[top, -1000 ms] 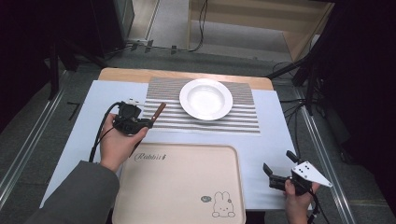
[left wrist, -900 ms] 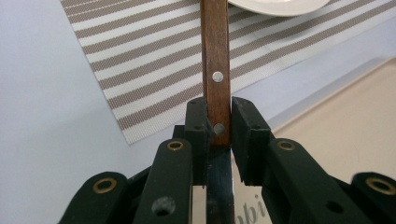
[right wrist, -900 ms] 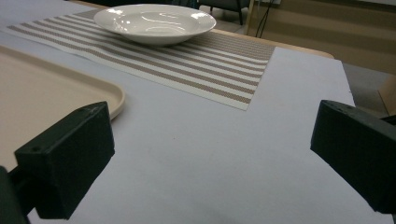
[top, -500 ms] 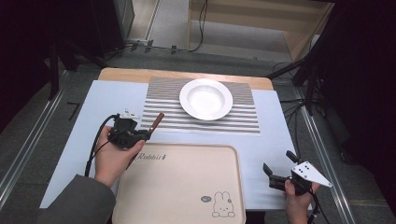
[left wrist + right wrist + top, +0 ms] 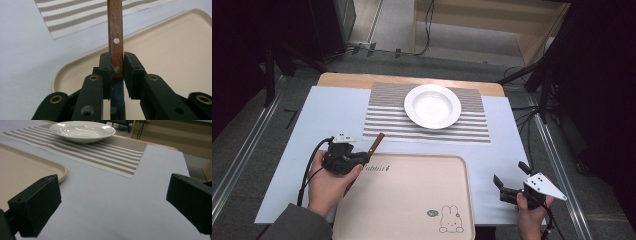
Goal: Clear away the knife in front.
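**Left tool grips a wooden handle at the tray's far-left corner**

At the left of the bench [image 5: 337,107], a hand [image 5: 326,186] holds the left tool [image 5: 117,65] over the far-left corner of the beige tray [image 5: 412,200]. Its jaws are clenched on a brown wooden handle [image 5: 115,37] with metal rivets, which juts out toward the striped placemat [image 5: 387,117] and ends near the mat's near-left corner. Whatever the handle belongs to is hidden behind the jaws. A black cable trails from the tool toward the near edge.

Farther right, the tray lies on the pale sheet covering the bench, a rabbit drawing [image 5: 449,220] near its near-right corner. Beyond it, the placemat carries a white bowl-like plate [image 5: 432,105], which sits empty toward the mat's right half.

At the near right, the other hand [image 5: 529,220] holds the right tool [image 5: 511,181] just off the tray's right edge, low over the sheet. Its jaws stand wide apart and released, with nothing between them.
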`<state>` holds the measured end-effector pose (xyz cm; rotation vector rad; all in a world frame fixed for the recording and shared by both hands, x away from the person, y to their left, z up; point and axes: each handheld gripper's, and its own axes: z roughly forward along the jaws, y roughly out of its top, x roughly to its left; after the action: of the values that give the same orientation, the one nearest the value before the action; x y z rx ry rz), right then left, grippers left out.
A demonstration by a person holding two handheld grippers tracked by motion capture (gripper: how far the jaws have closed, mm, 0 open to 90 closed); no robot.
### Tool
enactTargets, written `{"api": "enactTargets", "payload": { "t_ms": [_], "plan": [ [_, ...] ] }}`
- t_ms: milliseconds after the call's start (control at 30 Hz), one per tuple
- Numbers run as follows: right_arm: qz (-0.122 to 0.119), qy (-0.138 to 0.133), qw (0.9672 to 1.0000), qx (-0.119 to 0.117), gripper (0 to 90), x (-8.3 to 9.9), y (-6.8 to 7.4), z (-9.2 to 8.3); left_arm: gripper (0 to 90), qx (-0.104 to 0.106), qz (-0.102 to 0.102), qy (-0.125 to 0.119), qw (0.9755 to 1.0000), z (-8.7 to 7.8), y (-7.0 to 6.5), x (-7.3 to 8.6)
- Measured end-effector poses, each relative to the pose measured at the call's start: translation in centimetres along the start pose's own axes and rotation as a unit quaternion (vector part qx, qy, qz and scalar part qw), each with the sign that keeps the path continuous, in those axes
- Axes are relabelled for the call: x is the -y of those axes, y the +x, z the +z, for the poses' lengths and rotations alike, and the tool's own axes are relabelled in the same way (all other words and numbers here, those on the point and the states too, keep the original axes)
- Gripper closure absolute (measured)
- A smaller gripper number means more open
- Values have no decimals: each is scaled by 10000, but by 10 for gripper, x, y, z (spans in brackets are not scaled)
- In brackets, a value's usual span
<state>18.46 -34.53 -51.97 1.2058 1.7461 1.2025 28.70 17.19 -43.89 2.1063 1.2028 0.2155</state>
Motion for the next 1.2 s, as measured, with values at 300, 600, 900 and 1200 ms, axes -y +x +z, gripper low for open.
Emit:
{"api": "enactTargets", "payload": {
  "t_ms": [300,600,900,1200],
  "plan": [
    [-12,10,10000,-6,0,0,0,0,773,7,-121,20,9999,-1,-2,21],
    [-15,9,10000,-8,0,0,0,0,773,-20,-228,-24,9997,-3,-7,41],
    [-30,11,10000,-12,0,0,1,0,773,3,-384,8,9993,-4,-8,61],
    [-66,17,10000,-5,0,0,1,0,772,-71,-456,67,9989,-3,-7,74]
  ]
}}
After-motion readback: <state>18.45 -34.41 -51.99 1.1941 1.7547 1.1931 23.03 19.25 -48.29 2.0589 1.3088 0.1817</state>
